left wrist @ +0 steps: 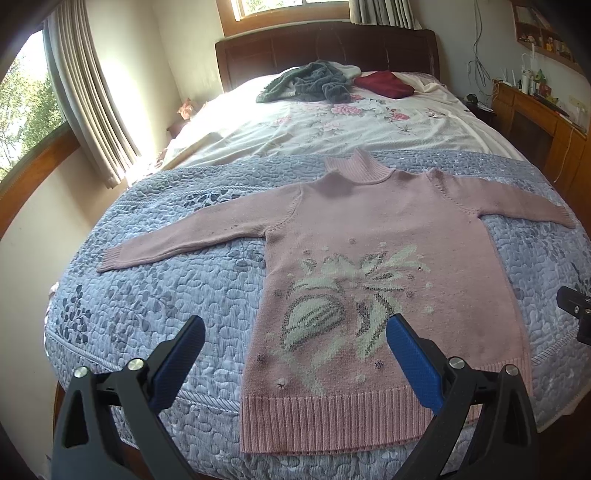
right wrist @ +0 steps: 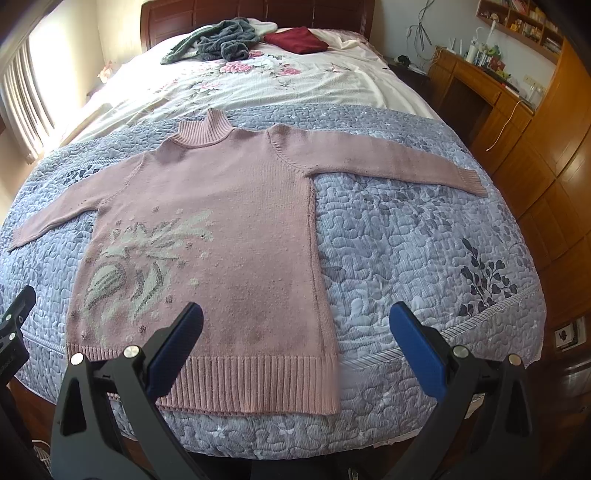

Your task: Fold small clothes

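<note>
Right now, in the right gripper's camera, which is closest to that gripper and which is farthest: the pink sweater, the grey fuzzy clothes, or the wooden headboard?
From the right gripper:
1. Pink sweater, spread flat on the blue quilt just ahead.
2. Grey fuzzy clothes, heaped far up the bed, left of centre.
3. Wooden headboard, behind them at the far end.

Pink sweater (right wrist: 221, 229) flat on quilt (right wrist: 406, 258); right gripper (right wrist: 295, 347) jaws apart.
</note>
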`<state>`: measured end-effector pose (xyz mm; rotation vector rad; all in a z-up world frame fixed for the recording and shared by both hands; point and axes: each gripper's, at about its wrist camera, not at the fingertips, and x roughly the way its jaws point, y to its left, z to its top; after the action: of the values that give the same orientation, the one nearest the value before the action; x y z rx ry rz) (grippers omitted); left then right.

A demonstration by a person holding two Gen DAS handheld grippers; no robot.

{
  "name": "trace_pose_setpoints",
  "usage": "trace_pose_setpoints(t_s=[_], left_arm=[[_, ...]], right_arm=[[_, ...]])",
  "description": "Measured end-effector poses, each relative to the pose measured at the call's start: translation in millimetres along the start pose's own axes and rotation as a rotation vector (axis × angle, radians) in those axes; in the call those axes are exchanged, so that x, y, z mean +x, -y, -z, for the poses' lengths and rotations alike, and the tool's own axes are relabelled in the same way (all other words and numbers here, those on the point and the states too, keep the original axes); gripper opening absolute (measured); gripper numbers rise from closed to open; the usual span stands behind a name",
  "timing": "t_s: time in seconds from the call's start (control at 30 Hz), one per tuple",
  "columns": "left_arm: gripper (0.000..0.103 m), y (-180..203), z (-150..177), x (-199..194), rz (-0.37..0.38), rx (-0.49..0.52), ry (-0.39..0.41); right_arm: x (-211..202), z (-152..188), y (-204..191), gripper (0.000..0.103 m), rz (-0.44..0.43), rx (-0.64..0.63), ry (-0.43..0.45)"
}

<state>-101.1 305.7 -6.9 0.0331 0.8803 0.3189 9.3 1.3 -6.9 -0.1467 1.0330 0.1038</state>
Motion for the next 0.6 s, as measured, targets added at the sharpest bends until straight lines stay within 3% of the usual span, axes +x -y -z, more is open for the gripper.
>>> trace_pose_setpoints(t_s=[0.6], left_arm=[[0.099, -3.4, -0.2, 4.8, -0.011, 0.007, -0.006]], right_arm=[[3.7, -2.3, 0.8, 0.1, -0.009, 0.003, -0.002]])
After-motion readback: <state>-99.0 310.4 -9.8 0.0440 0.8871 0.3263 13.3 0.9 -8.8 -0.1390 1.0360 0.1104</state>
